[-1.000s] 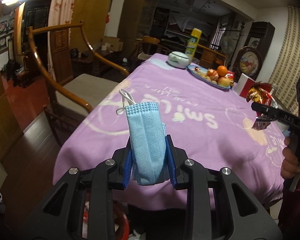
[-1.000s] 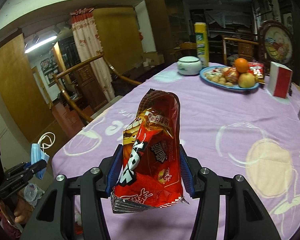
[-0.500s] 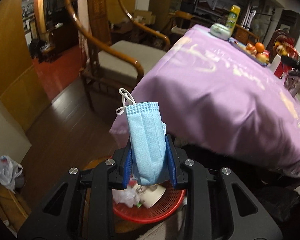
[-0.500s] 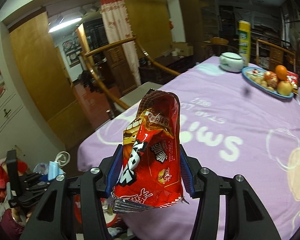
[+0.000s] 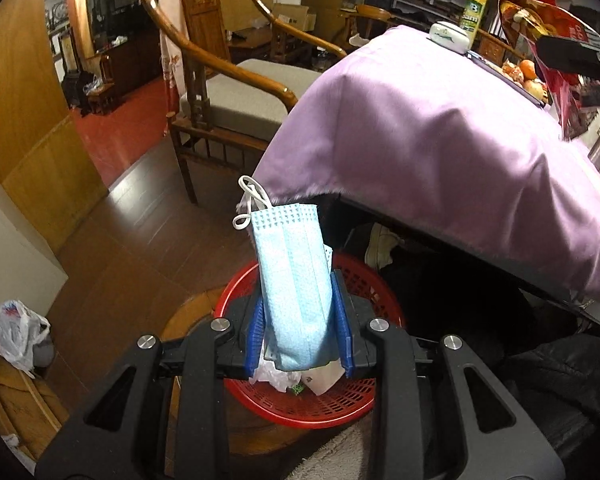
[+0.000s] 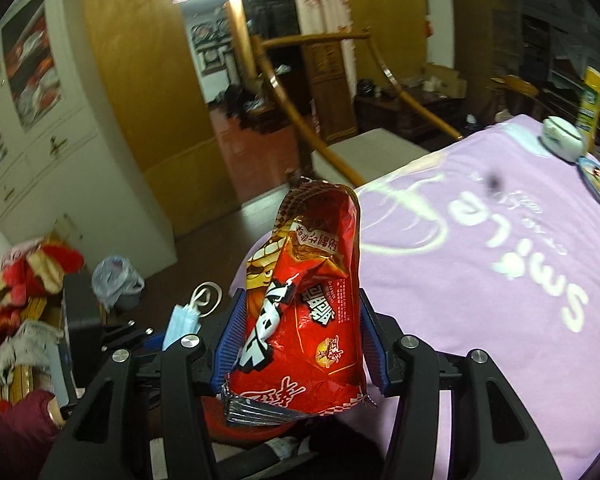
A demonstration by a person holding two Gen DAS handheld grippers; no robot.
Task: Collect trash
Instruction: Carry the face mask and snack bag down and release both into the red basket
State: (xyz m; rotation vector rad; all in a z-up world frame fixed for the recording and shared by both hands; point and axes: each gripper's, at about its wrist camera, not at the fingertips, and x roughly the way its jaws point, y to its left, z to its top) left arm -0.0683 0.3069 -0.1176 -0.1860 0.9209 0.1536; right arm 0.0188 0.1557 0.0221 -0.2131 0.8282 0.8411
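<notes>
My left gripper (image 5: 298, 340) is shut on a folded blue face mask (image 5: 292, 280) and holds it right above a red mesh basket (image 5: 324, 404) on the floor, with paper scraps inside. My right gripper (image 6: 300, 344) is shut on a red snack bag (image 6: 304, 312), held over the near corner of the purple-covered table (image 6: 480, 288). The mask also shows in the right wrist view (image 6: 182, 320), low at the left. The snack bag shows in the left wrist view (image 5: 540, 32), top right. A sliver of the basket (image 6: 220, 420) shows under the bag.
A wooden armchair (image 5: 228, 92) stands left of the table. A white jar (image 5: 450, 36), a yellow can (image 5: 476, 10) and a fruit plate (image 5: 520, 76) sit on the far table. A plastic bag (image 5: 20, 332) lies on the wood floor. Dark clutter lies under the table.
Both grippers have swung left and down off the table. The left one with the mask has come over the red basket; the right one with the bag now looks toward the floor and doorway.
</notes>
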